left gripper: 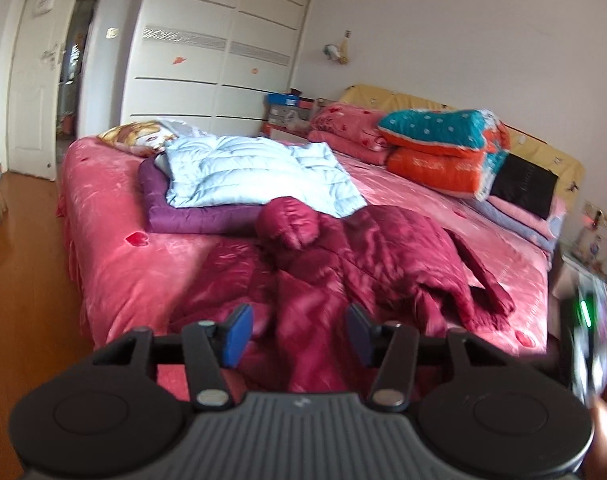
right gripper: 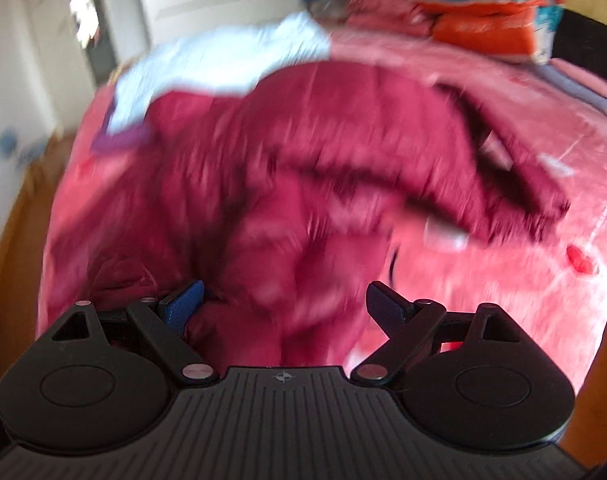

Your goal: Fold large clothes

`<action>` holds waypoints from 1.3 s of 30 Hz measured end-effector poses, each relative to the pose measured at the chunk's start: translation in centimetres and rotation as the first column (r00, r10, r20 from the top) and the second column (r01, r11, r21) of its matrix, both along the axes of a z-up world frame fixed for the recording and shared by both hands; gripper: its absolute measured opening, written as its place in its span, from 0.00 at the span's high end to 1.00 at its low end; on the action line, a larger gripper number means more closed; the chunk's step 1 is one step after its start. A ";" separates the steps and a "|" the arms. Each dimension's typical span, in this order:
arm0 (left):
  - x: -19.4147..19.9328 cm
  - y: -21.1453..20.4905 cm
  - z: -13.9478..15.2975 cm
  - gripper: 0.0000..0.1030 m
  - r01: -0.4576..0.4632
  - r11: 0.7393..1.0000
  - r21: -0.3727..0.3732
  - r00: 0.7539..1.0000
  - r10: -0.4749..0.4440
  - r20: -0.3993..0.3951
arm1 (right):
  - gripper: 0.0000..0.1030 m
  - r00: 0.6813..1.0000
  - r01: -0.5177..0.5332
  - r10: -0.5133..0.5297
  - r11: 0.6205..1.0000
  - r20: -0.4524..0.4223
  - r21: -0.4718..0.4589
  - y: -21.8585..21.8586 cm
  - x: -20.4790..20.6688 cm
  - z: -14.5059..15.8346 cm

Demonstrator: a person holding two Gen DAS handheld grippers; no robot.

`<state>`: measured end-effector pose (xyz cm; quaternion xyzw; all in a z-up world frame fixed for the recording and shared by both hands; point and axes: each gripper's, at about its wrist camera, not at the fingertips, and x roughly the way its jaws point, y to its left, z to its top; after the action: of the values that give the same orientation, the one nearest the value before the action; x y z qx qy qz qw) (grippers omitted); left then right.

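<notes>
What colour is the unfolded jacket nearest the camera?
Dark red jacket, clearest in the left wrist view.

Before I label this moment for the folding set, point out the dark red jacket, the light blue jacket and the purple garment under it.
dark red jacket (left gripper: 383, 256): left wrist view, on its crumpled body.
light blue jacket (left gripper: 243, 176): left wrist view, on its quilted middle.
purple garment (left gripper: 191, 220): left wrist view, on its near edge.

A dark red padded jacket (left gripper: 367, 256) lies crumpled and spread on the pink bed cover, hood bunched at its far end, one sleeve trailing to the right. Behind it, a pale blue padded jacket (left gripper: 259, 174) lies folded flat on a folded purple garment (left gripper: 191, 216).
</notes>
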<state>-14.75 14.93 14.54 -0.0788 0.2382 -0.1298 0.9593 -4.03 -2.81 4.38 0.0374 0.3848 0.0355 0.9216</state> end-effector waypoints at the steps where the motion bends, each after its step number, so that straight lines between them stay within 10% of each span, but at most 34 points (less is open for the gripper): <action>1: 0.6 0.0 -0.2 0.49 -0.005 1.000 -0.007 1.000 0.005 -0.005 | 0.00 0.999 -0.016 0.016 1.000 -0.032 0.011 0.0 -0.8 -0.9; 15: 4.3 -3.9 -1.3 0.35 0.082 0.997 -0.016 0.997 -0.082 0.003 | 0.00 0.989 -0.086 0.090 0.996 -0.120 0.039 -0.9 -4.8 -4.1; 28: 5.0 -12.7 -2.0 0.24 0.295 0.927 0.231 0.954 -0.297 -0.024 | 0.00 0.992 -0.111 0.115 0.991 -0.047 0.068 -1.7 -6.2 -3.9; 39: 2.8 -16.1 -1.2 0.19 0.209 0.847 0.489 0.943 -0.307 0.129 | 0.00 0.991 -0.119 0.124 0.986 -0.038 0.121 -3.7 -6.3 -3.8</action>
<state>-11.90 -1.18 13.35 0.2015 0.1724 -0.2039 0.9424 -10.28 -6.47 0.55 0.0693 0.4046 0.1135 0.9048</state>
